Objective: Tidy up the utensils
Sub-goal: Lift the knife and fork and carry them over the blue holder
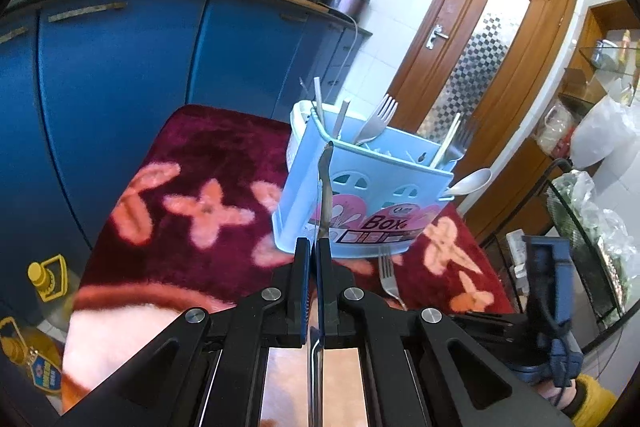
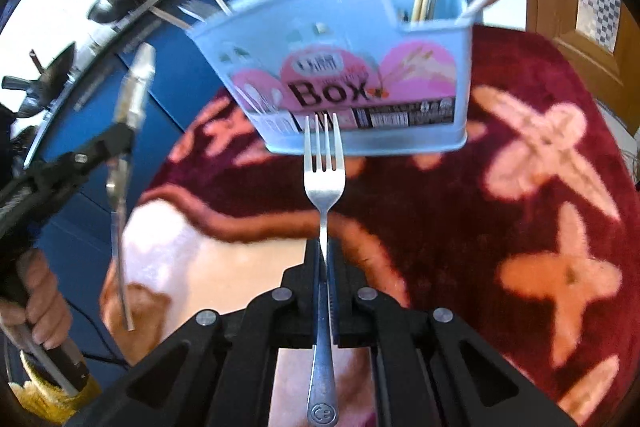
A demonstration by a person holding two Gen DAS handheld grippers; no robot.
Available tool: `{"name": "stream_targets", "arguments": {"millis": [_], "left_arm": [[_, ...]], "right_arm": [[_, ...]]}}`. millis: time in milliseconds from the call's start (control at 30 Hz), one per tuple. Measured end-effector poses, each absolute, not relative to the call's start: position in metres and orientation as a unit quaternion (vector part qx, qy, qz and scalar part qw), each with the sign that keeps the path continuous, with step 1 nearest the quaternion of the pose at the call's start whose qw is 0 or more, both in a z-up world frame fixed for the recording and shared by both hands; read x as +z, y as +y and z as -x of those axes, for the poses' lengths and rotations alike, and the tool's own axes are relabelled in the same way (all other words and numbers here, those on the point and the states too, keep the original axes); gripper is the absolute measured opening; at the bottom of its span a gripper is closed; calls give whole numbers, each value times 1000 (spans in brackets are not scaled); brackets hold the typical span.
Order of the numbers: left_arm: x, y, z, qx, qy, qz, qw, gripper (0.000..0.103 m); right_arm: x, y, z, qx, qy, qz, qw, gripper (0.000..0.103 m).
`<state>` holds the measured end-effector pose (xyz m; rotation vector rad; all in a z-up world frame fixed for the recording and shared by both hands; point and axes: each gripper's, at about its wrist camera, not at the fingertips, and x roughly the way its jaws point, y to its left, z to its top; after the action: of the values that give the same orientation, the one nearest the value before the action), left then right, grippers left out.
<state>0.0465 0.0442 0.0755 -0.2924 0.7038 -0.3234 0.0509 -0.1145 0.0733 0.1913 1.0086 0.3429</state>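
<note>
My left gripper point(image 1: 313, 247) is clamped on a spoon point(image 1: 325, 187), which it holds edge-on, the bowl end raised toward the near rim of the box point(image 1: 360, 199). In the right wrist view that same gripper point(image 2: 120, 135) reaches in from the left with the spoon point(image 2: 134, 87) standing almost upright, its handle hanging below the jaws, and my left hand point(image 2: 40, 303) grips the handle low in the corner.

My right gripper point(image 2: 326, 251) is closed on a fork point(image 2: 324, 183), tines pointing forward at the foot of the box point(image 2: 344, 67), close to its printed front. From the left view that fork point(image 1: 388, 275) shows just in front of the box.

The box is pale blue, marked "Box", and already holds forks, a white spoon and some thin sticks, set upright. It stands on a dark red cloth point(image 1: 192, 155) with pink crosses. Behind are blue cabinets point(image 1: 120, 75) under a counter with pans, and a wooden door point(image 1: 480, 39) to the right.
</note>
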Motion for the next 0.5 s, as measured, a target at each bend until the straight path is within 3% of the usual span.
{"name": "stream_targets", "arguments": {"millis": [500], "left_arm": [[120, 29, -27, -179, 287, 140, 930, 2]], "right_arm": [[159, -148, -11, 151, 329, -108, 926, 5]]}}
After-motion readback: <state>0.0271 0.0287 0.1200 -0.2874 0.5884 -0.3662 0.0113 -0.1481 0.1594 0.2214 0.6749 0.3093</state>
